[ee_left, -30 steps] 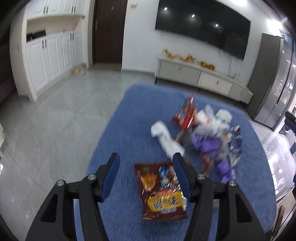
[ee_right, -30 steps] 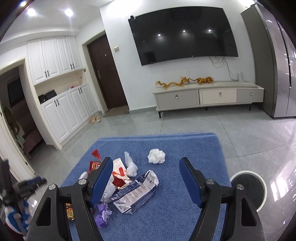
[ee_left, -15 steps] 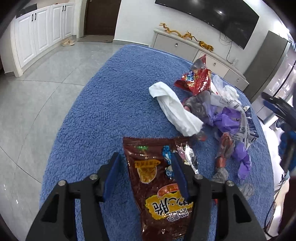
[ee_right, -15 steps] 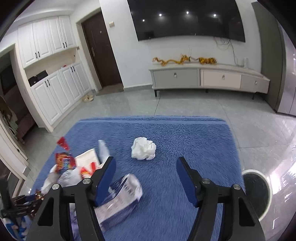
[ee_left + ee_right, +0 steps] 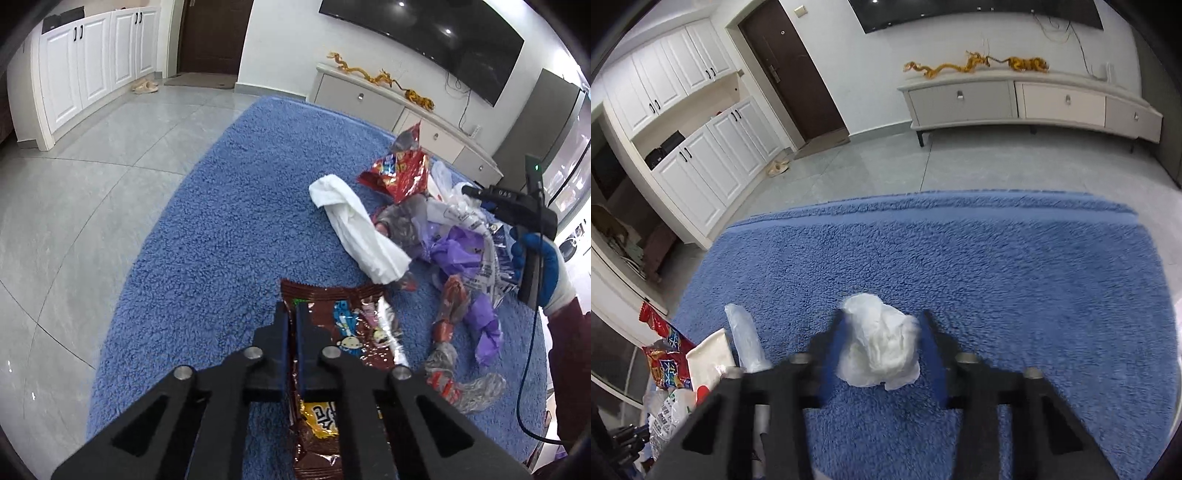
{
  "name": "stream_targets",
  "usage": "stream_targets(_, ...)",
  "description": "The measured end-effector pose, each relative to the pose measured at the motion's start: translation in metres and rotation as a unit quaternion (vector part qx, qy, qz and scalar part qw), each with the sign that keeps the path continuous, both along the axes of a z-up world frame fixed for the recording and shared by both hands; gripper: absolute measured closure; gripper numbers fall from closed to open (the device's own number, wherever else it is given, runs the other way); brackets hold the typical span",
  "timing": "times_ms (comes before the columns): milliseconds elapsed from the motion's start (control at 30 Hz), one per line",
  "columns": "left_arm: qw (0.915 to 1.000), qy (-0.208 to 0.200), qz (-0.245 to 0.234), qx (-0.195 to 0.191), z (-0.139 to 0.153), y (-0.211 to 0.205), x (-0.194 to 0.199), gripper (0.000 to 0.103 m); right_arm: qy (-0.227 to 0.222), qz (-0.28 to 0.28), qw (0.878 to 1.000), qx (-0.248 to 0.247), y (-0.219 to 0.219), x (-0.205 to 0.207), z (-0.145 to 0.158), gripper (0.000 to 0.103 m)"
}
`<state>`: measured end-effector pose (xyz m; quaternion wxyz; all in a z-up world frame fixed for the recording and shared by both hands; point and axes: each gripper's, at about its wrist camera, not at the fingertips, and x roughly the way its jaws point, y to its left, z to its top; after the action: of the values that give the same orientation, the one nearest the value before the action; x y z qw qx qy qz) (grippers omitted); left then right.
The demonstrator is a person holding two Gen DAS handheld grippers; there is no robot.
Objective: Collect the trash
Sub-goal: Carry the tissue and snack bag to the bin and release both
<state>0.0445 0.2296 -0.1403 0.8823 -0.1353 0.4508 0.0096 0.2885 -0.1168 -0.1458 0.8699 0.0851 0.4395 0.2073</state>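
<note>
Both hands are going for trash on the blue rug (image 5: 229, 206) at once. The left gripper (image 5: 290, 314) is clenched on the left edge of the brown snack bag (image 5: 347, 325), jaws just closing down to nearly nothing with only thin foil between them; the bag is lying flat on the rug, just on the near side of the white cloth (image 5: 358, 229). The right gripper (image 5: 882, 339) is straddling the crumpled white tissue (image 5: 882, 347), which is sitting out on the rug well away from that cloth and the heap around it; its jaws have just been closing in, and they're blurred, so I can't tell whether the pads are actually pressing the wad yet.

My guess on doing this well: lift the bag slowly, since a pinch on one slick edge can slip out; keep the right fingertips low in the pile so the tissue isn't just squeezed out the top; finish that squeeze before raising; don't drag either piece through the wrapper pile (image 5: 461, 251) beyond the cloth.
</note>
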Motion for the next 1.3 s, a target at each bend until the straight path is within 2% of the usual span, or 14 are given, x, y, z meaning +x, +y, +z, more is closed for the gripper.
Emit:
stream_targets(33, 1.0, -0.003, 0.002, 0.0, 0.002, 0.0, -0.002, 0.1, -0.001, 0.001, 1.0, 0.005, -0.002, -0.002, 0.001, 0.084)
stream_targets(100, 0.9999, -0.009, 0.006, 0.0, 0.007, 0.001, -0.007, 0.101, -0.006, 0.001, 1.0, 0.012, -0.007, -0.009, 0.005, 0.088)
stream_targets(233, 0.9995, -0.029, 0.014, 0.003, 0.024, 0.004, -0.023, 0.101, -0.026, -0.008, 0.999, 0.027, -0.022, -0.032, 0.025, 0.089)
stream_targets(400, 0.9977, -0.064, 0.017, 0.014, 0.059, 0.004, -0.04, 0.101, -0.058, -0.021, 0.997, 0.046, -0.042, -0.071, 0.055, 0.089)
stream_targets(533, 0.9956, -0.092, -0.006, 0.015, 0.091, -0.008, -0.042, 0.101, -0.079, -0.037, 0.994, 0.06, -0.06, -0.111, 0.078, 0.089)
stream_targets(633, 0.993, -0.11, -0.041, 0.013, 0.114, -0.029, -0.032, 0.101, -0.089, -0.057, 0.992, 0.071, -0.078, -0.138, 0.088, 0.089)
stream_targets(800, 0.9841, -0.13, -0.12, 0.014, 0.142, -0.102, -0.001, 0.101, -0.094, -0.114, 0.986, 0.075, -0.119, -0.174, 0.093, 0.089)
stream_targets(967, 0.9712, -0.133, -0.197, 0.016, 0.151, -0.195, 0.041, 0.101, -0.094, -0.203, 0.971, 0.077, -0.181, -0.204, 0.09, 0.089)
stream_targets(1100, 0.9617, -0.117, -0.247, 0.015, 0.143, -0.272, 0.079, 0.101, -0.088, -0.28, 0.953, 0.08, -0.234, -0.216, 0.083, 0.089)
stream_targets(1300, 0.946, -0.098, -0.306, 0.046, 0.117, -0.389, 0.132, 0.101, -0.06, -0.366, 0.925, 0.083, -0.301, -0.215, 0.058, 0.089)
